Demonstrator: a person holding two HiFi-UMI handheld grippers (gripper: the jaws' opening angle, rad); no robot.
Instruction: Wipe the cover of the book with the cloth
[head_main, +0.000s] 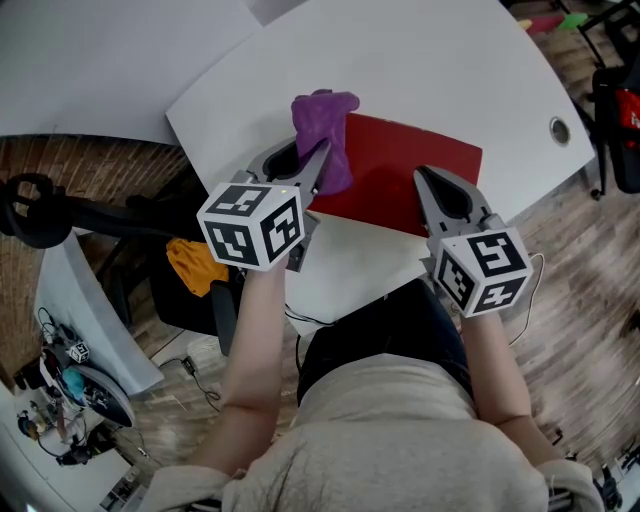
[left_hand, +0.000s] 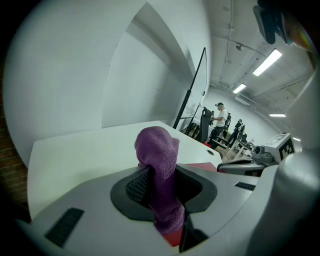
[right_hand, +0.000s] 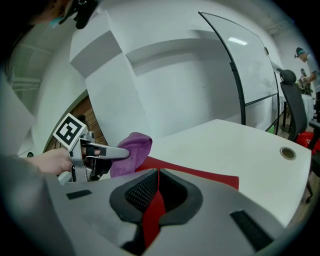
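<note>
A red book (head_main: 400, 165) lies flat on the white table (head_main: 430, 70), near its front edge. My left gripper (head_main: 322, 158) is shut on a purple cloth (head_main: 325, 120). The cloth bunches up above the jaws and hangs down over the book's left end. In the left gripper view the cloth (left_hand: 157, 165) fills the gap between the jaws, with a strip of the book (left_hand: 200, 166) behind it. My right gripper (head_main: 425, 178) is shut over the book's near right part. In the right gripper view the red book (right_hand: 200, 172) shows through the thin slit between the jaws.
A second white table (head_main: 100, 60) stands at the upper left. A round cable hole (head_main: 559, 129) sits at the table's right end. An orange item (head_main: 195, 265) and dark gear lie below the table's left edge. People (left_hand: 218, 120) stand far off. An office chair (right_hand: 292, 105) is to the right.
</note>
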